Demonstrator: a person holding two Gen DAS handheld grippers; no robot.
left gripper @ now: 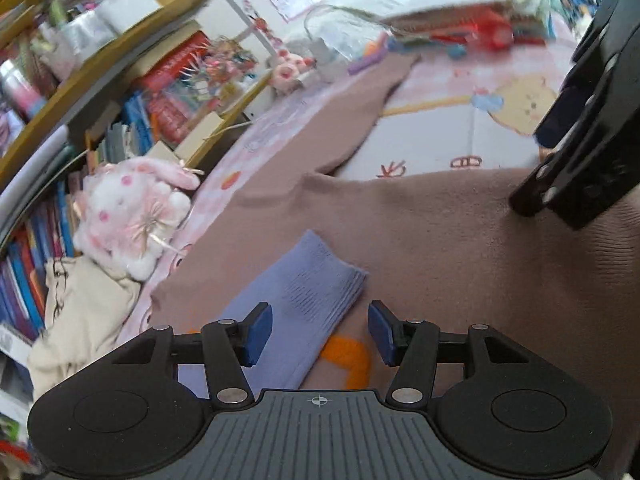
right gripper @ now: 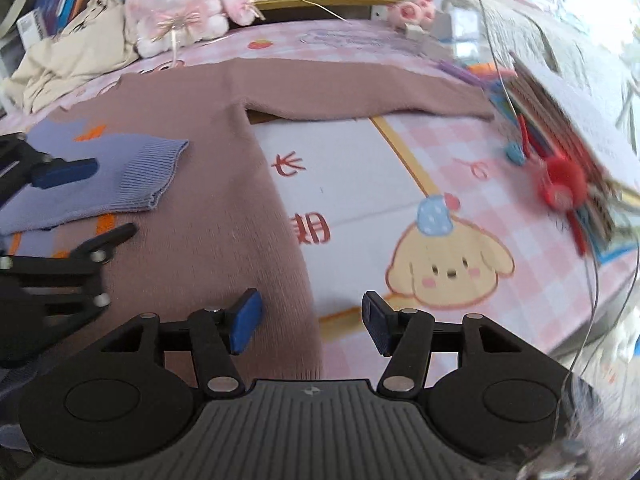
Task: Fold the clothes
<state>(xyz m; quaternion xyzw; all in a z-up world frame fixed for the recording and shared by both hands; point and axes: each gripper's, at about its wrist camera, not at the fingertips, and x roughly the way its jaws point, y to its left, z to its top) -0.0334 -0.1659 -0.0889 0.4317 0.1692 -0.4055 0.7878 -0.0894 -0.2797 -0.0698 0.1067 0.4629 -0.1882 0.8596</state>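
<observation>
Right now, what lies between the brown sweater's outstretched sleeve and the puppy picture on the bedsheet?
Only bare printed bedsheet, with red characters; the sleeve and puppy picture show in the right wrist view.

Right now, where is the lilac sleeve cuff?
In the left wrist view the lilac sleeve cuff lies folded on the brown sweater, just ahead of the left gripper, right of the plush rabbit.

Each wrist camera looks forward and steeply down along its own fingers, close above the bed. Both views share the brown sweater (left gripper: 440, 248) (right gripper: 192, 208), its lilac cuff (left gripper: 304, 292) (right gripper: 136, 176) and the bunny plush (left gripper: 132, 208) (right gripper: 180, 4) beyond.
</observation>
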